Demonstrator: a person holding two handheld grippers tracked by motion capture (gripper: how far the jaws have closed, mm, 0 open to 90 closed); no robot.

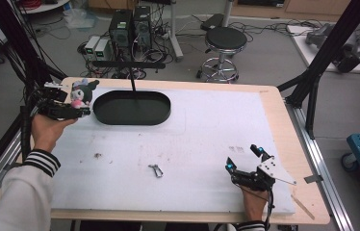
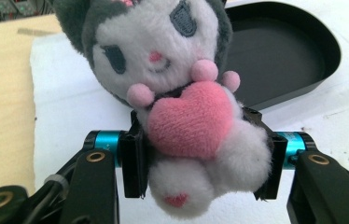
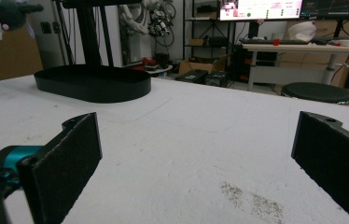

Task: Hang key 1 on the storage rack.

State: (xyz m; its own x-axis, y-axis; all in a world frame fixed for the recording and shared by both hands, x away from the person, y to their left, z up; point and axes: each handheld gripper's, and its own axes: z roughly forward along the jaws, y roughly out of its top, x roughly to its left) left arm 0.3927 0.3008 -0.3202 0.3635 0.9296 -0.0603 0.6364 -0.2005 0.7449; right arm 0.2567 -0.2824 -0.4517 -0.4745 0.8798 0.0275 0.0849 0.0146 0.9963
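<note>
The right gripper (image 1: 243, 157) rests near the table's front edge, jaws spread wide with nothing between them. A small metal clip (image 1: 156, 170) lies on the white foam mat (image 1: 207, 134). Farther off, the left gripper (image 2: 205, 158) clamps a grey-and-white plush doll hugging a pink heart (image 2: 189, 116), held above the mat's far left corner, just beside the black oval tray (image 1: 132, 108). No readable writing shows.

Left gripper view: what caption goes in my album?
Left gripper clamps a plush toy hugging a pink heart, beside the black tray.
</note>
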